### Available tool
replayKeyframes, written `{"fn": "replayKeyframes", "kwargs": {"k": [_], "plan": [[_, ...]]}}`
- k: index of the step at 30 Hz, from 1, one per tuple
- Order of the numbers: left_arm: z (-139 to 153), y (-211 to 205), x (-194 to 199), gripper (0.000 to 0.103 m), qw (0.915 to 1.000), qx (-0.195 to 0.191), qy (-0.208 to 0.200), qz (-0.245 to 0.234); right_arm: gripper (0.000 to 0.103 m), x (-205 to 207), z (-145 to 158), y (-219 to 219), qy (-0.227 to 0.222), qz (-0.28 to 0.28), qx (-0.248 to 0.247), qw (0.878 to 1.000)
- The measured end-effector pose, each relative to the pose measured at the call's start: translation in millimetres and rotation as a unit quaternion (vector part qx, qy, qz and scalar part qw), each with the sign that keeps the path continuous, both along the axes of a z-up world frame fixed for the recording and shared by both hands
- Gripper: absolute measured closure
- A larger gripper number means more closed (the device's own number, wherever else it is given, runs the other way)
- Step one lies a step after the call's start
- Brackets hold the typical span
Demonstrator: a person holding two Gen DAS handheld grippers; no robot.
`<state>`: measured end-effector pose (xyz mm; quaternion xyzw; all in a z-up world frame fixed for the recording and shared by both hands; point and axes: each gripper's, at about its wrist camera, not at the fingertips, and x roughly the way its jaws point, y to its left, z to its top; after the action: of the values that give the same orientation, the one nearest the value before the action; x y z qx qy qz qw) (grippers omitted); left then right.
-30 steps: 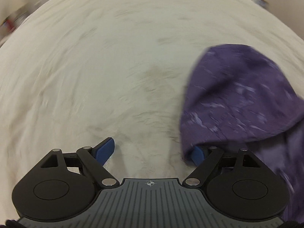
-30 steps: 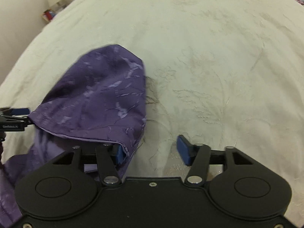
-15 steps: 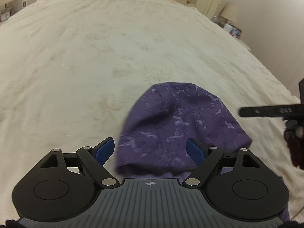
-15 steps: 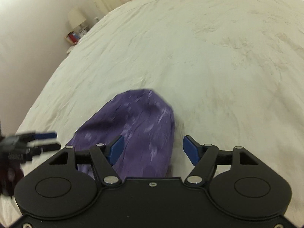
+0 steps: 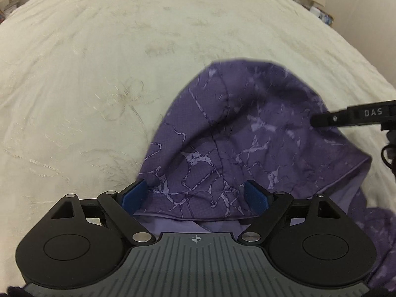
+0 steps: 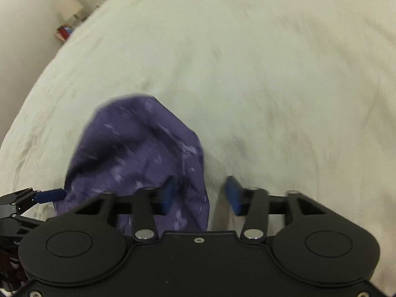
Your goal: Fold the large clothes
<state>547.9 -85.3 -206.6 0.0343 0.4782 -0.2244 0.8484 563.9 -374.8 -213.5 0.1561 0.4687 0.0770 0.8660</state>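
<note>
**Purple hood on the bedspread, both grippers released**

A purple marbled hooded garment (image 5: 247,133) lies on a cream embroidered bedspread (image 5: 104,79), its rounded hood toward the far side. Only the hood and a strip of paler lining at its opening show; the rest of the garment runs under the gripper bodies and off the near right edge.

The left gripper (image 5: 195,195) hangs over the hood's near edge, blue pads wide apart and clamping nothing. The cloth lies between them; whether the left pad brushes it cannot be told.

The right gripper (image 6: 201,194) is released too, jaws having just narrowed slightly. Its view is motion-blurred: the left pad overlaps the hood's right edge, the right pad stands over bare bedspread. Contact there cannot be judged.
</note>
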Motion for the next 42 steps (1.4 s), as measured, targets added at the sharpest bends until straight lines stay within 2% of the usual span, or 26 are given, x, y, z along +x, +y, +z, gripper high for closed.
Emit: {"fn": "replayKeyframes", "kwargs": {"k": [2,5,8,10,11,12,15,17,19,23,28,30,32,35,37,38,40,41,42], "plan": [[15.1,5.8,-8.5,0.018,0.9997,-0.022,-0.013,0.007,0.024,2.9,12.0,5.4,-0.030,0.013,-0.008,0.999],[27.1,4.6,-21.4,0.018,0.9991,-0.040,-0.015,-0.001,0.024,20.5,17.4,12.2,-0.035,0.025,-0.013,0.999],[27.8,4.4,-28.1,0.018,0.9989,-0.044,0.011,-0.014,0.025,36.5,11.8,19.4,-0.023,0.035,-0.027,0.999],[24.5,4.4,-34.1,0.018,0.9980,-0.052,0.032,-0.015,0.040,46.7,5.9,28.7,-0.012,0.045,-0.034,0.998],[25.3,9.0,-39.4,0.018,0.9975,-0.058,0.039,-0.011,0.071,48.7,4.5,31.6,-0.007,0.052,-0.034,0.998],[26.8,13.5,-43.1,0.018,0.9967,-0.066,0.047,-0.006,0.092,48.7,5.9,34.7,-0.004,0.061,-0.036,0.998],[29.7,26.8,-49.0,0.017,0.9912,-0.109,0.075,0.008,0.093,33.0,26.6,50.2,-0.044,0.096,-0.067,0.992],[31.2,39.3,-51.6,0.017,0.9832,-0.149,0.103,0.021,0.093,13.5,46.4,60.8,-0.079,0.120,-0.087,0.986],[37.9,52.1,-54.1,0.010,0.9723,-0.194,0.126,0.035,0.093,-12.7,68.8,71.0,-0.117,0.146,-0.101,0.977],[61.2,74.3,-57.4,0.000,0.9483,-0.279,0.140,0.060,0.093,-83.1,109.5,96.3,-0.184,0.206,-0.138,0.951],[85.8,84.8,-53.9,0.000,0.9187,-0.362,0.146,0.063,0.093,-167.7,125.5,138.1,-0.225,0.272,-0.193,0.916],[82.7,85.8,-51.2,0.000,0.9073,-0.382,0.162,0.069,0.093,-197.3,122.8,156.2,-0.227,0.293,-0.207,0.905],[73.3,86.7,-52.3,0.000,0.8917,-0.407,0.183,0.075,0.093,-225.8,120.0,172.0,-0.228,0.315,-0.225,0.893],[51.1,88.4,-57.7,0.000,0.8751,-0.419,0.219,0.103,0.093,-262.8,112.3,191.3,-0.224,0.343,-0.249,0.878],[34.4,86.8,-66.8,0.001,0.8729,-0.410,0.236,0.118,0.092,-277.9,106.9,196.7,-0.217,0.352,-0.257,0.873],[25.8,87.0,-74.1,0.002,0.8725,-0.403,0.245,0.128,0.092,-285.6,103.1,198.9,-0.212,0.355,-0.258,0.873],[10.6,89.0,-92.3,0.019,0.8623,-0.405,0.266,0.146,0.091,-301.8,97.7,201.3,-0.199,0.353,-0.255,0.878],[6.0,90.3,-100.1,0.044,0.8578,-0.412,0.270,0.147,0.085,-306.4,95.7,199.2,-0.191,0.346,-0.252,0.883],[3.9,92.9,-108.1,0.065,0.8578,-0.410,0.271,0.149,0.082,-311.1,94.5,195.8,-0.175,0.336,-0.242,0.893]]}}
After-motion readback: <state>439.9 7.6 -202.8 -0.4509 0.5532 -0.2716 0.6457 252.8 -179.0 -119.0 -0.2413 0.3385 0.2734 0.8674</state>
